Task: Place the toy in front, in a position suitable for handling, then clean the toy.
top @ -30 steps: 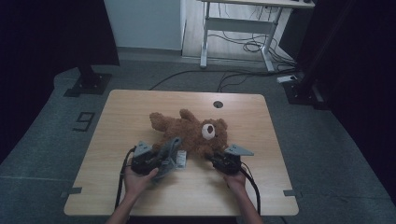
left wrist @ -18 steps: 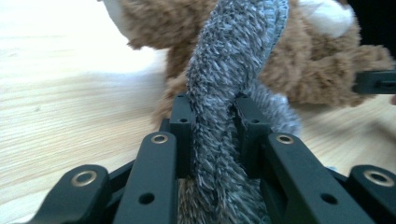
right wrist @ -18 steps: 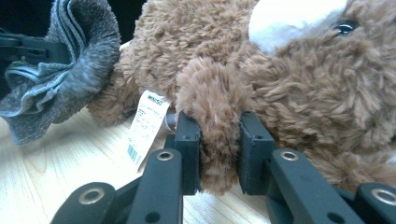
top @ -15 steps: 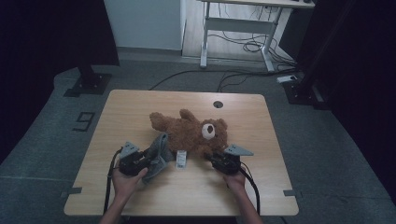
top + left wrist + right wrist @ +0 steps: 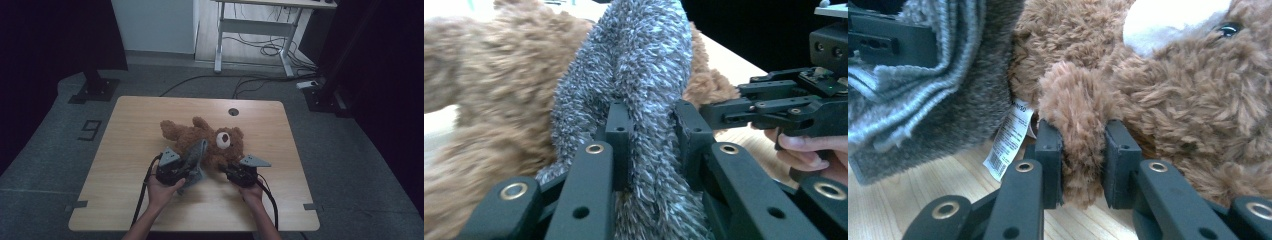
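You moved your left gripper [image 5: 648, 125], clamped on the grey cloth [image 5: 644, 65], toward the teddy bear [image 5: 212, 142], while your right gripper [image 5: 1082, 145] pinched its limb beside an unreadable label [image 5: 1009, 137].

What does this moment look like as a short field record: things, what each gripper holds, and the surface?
surface: wooden table
main thing: brown teddy bear, lying on the table
second thing: grey fuzzy cloth, draped against the bear
left gripper: shut on the grey fuzzy cloth, jaws pinching a fold of it
right gripper: shut on a paw of the brown teddy bear
label: white tag hanging beside the pinched paw
hands: one behind each gripper, entering from the near edge
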